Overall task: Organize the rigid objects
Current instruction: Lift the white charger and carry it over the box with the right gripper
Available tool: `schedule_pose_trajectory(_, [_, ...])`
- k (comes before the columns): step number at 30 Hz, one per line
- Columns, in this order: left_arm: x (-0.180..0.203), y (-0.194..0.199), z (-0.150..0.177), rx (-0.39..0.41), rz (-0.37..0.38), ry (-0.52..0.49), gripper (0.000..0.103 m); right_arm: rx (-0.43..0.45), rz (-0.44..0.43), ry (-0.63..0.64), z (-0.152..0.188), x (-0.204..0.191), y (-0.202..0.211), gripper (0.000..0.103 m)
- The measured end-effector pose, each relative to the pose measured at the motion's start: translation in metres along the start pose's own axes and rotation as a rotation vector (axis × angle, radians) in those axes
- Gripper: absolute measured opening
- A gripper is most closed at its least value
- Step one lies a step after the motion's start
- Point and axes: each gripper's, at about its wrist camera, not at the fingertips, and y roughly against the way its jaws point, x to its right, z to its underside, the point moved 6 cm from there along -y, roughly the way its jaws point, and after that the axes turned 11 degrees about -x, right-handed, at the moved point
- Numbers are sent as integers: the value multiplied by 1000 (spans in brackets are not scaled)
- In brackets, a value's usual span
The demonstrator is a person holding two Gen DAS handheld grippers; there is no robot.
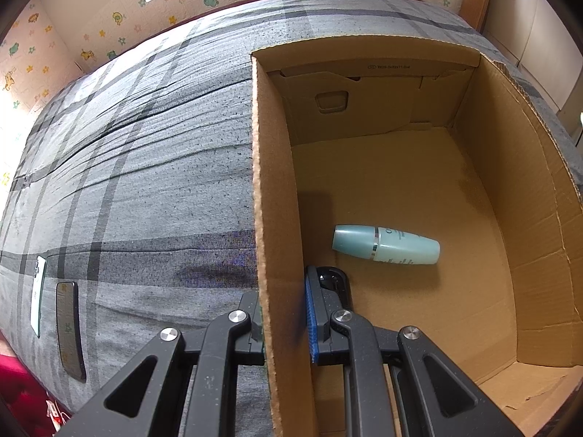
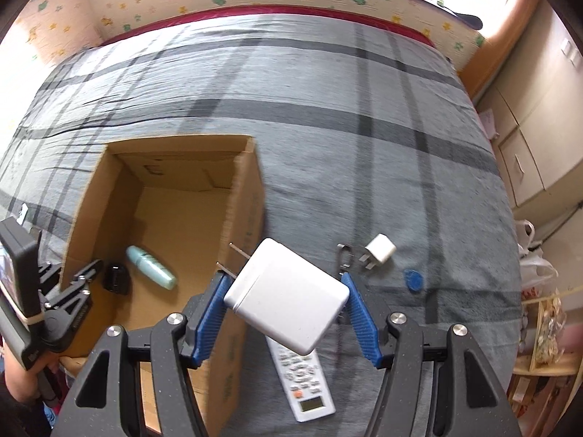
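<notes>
An open cardboard box sits on a grey plaid bed. A teal bottle lies on its floor. My left gripper is shut on the box's left wall, one finger outside and the blue-padded finger inside; it also shows in the right wrist view. My right gripper is shut on a large white charger with prongs pointing left, held above the bed beside the box's right wall.
On the bed right of the box lie a white remote, a small white plug adapter, a metal clip and a blue disc. Two phones lie left of the box. Cabinets stand at the right.
</notes>
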Motion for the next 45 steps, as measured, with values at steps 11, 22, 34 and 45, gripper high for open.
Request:
schedule_pose_trajectory(11, [-5, -1, 1, 2, 12, 6, 16, -5, -36, 88, -13, -64, -7, 66])
schedule_pose_trajectory(22, [-7, -2, 2, 6, 22, 8, 15, -53, -49, 132, -23, -101, -38, 66])
schedule_pose_trajectory(34, [-9, -2, 2, 4, 33, 14, 15, -129, -60, 146, -33, -122, -84, 66])
schedule_pose_trajectory(45, [-11, -5, 1, 1, 31, 9, 15, -199, -40, 154, -40, -130, -128, 67])
